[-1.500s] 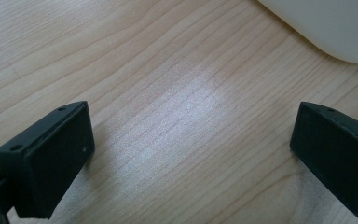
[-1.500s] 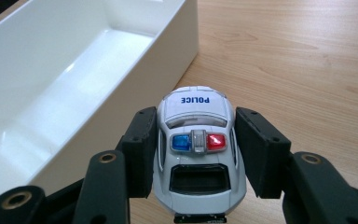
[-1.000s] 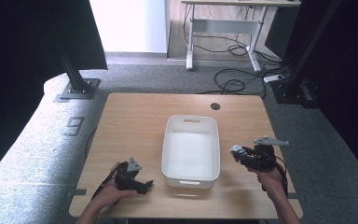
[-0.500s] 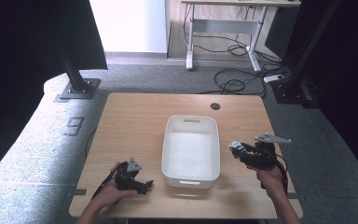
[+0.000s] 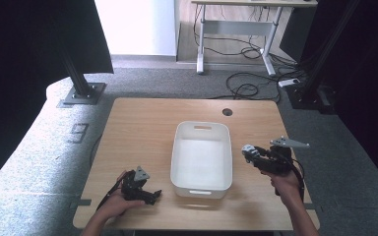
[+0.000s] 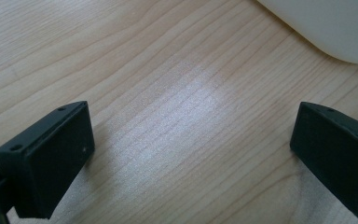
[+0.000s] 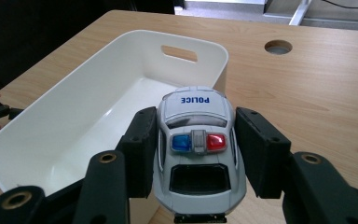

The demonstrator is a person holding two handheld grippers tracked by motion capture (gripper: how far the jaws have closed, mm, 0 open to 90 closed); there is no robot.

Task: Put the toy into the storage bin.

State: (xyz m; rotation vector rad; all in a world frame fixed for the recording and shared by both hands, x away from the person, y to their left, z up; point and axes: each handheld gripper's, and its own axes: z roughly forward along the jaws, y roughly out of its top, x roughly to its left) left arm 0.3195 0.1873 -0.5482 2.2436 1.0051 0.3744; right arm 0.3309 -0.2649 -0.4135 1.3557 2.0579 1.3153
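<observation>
A white and grey toy police car (image 7: pixel 196 140) with blue and red roof lights sits between the jaws of my right gripper (image 7: pixel 198 144), which is shut on its sides. In the high view the car (image 5: pixel 248 150) hangs just right of the white plastic bin (image 5: pixel 177 147), nose toward it, with the right gripper (image 5: pixel 255 154) behind it. The bin (image 7: pixel 98 107) has nothing inside. My left gripper (image 5: pixel 152 195) rests low on the table's front left, open, nothing between its jaws (image 6: pixel 191 149). A corner of the bin (image 6: pixel 326 28) lies beyond it.
The wooden table (image 5: pixel 138 128) has a round cable hole (image 5: pixel 227 112) behind the bin. Grey carpet, black stand bases and loose cables surround the table. Bare wood lies left of the bin and at the back.
My right gripper has edged slightly left toward the bin with the police car in it. The left gripper has stayed where it was.
</observation>
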